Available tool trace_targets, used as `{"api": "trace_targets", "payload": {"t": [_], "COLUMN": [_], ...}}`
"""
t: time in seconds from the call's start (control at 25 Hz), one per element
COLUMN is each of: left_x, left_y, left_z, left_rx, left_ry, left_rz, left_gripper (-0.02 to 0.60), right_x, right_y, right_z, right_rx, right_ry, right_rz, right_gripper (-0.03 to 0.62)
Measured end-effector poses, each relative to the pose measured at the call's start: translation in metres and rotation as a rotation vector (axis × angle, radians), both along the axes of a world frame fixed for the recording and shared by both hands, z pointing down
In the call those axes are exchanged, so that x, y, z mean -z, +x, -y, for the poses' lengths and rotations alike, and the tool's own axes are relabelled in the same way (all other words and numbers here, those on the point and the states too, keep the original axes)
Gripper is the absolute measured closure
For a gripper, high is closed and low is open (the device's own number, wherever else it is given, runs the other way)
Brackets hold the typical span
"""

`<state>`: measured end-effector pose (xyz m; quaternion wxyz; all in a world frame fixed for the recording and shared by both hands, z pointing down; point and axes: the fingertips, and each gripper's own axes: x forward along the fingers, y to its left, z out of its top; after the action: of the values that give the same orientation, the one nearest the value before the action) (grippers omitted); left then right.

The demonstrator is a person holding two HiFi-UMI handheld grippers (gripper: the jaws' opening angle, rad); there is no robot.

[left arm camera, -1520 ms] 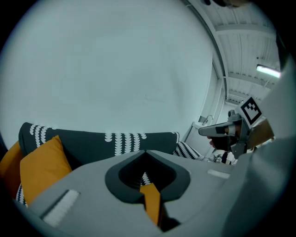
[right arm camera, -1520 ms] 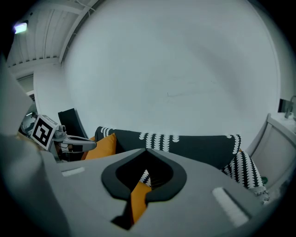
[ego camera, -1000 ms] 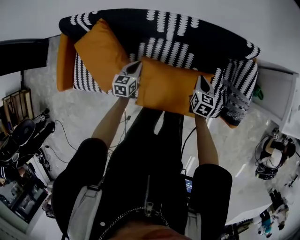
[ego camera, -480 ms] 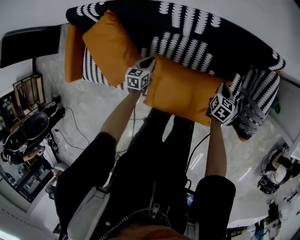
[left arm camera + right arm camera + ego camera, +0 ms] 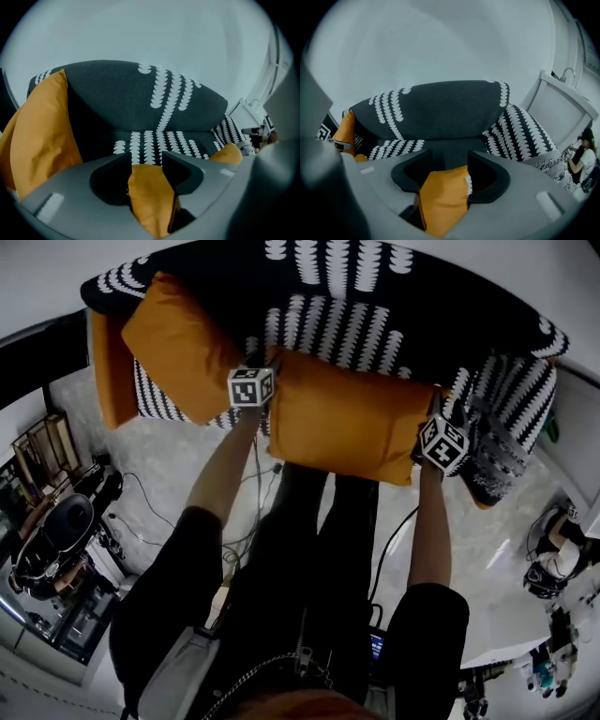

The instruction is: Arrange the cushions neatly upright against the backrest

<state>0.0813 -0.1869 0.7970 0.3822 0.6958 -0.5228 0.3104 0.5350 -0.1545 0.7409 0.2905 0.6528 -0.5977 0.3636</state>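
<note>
Both grippers (image 5: pixel 256 364) (image 5: pixel 439 407) lower, jaws newly apart

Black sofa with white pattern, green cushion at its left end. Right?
Not quite. The cushion at the left end of the sofa is orange, not green, as the head view shows. The sofa is black with a white pattern.

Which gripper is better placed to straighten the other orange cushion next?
Left. The left gripper sits right beside that leaning cushion; the right gripper is across the middle cushion. Both grippers' jaws have just been opening, with its corners between them.
</note>
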Motion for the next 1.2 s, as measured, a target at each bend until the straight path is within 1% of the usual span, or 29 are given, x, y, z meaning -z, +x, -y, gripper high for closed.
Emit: {"api": "trace_targets", "payload": {"t": [0.04,0.12,0.24,0.36,0.44,0.56,0.64,0.68,0.72,0.8,0.88,0.92,1.0,1.08,1.2], "left_x": [-0.008,-0.020,-0.032,-0.046,-0.059,-0.078,-0.088,-0.091,-0.093,-0.093,-0.088,-0.085,-0.078,-0.070,-0.051], "left_y": [-0.003,-0.007,-0.003,0.003,0.000,0.003,0.004,0.004,0.003,0.003,0.002,0.003,0.007,0.011,0.013], "left_z": [0.002,0.004,0.005,0.009,0.007,0.005,0.004,0.002,0.000,0.000,0.002,0.003,0.004,0.001,-0.005], "left_rx": [0.021,0.044,0.023,0.035,0.065,0.122,0.148,0.154,0.157,0.163,0.169,0.159,0.116,0.090,0.083], "left_ry": [-0.018,-0.043,-0.071,-0.110,-0.152,-0.222,-0.252,-0.264,-0.274,-0.290,-0.294,-0.287,-0.257,-0.218,-0.168], "left_rz": [0.001,0.002,0.031,0.028,-0.003,-0.082,-0.103,-0.108,-0.116,-0.151,-0.186,-0.186,-0.157,-0.128,-0.116], "left_gripper": [0.372,0.371,0.371,0.370,0.369,0.370,0.371,0.371,0.374,0.401,0.439,0.478,0.518,0.536,0.543], "right_x": [-0.010,-0.028,-0.051,-0.075,-0.090,-0.112,-0.125,-0.129,-0.131,-0.130,-0.123,-0.120,-0.116,-0.111,-0.095], "right_y": [0.006,0.011,0.022,0.036,0.036,0.039,0.038,0.035,0.031,0.022,0.013,0.010,0.008,0.010,0.010], "right_z": [-0.001,-0.001,0.000,0.002,0.001,-0.004,-0.010,-0.013,-0.014,-0.014,-0.011,-0.010,-0.009,-0.013,-0.022], "right_rx": [-0.013,-0.023,-0.039,-0.087,-0.105,-0.106,-0.134,-0.159,-0.180,-0.183,-0.137,-0.111,-0.078,-0.067,-0.061], "right_ry": [-0.014,-0.053,-0.117,-0.175,-0.217,-0.318,-0.376,-0.392,-0.401,-0.410,-0.412,-0.409,-0.392,-0.369,-0.329], "right_rz": [0.001,0.022,0.065,0.094,0.114,0.129,0.177,0.213,0.246,0.276,0.254,0.236,0.208,0.186,0.151], "right_gripper": [0.356,0.314,0.286,0.270,0.263,0.263,0.266,0.277,0.303,0.349,0.387,0.403,0.430,0.453,0.485]}}
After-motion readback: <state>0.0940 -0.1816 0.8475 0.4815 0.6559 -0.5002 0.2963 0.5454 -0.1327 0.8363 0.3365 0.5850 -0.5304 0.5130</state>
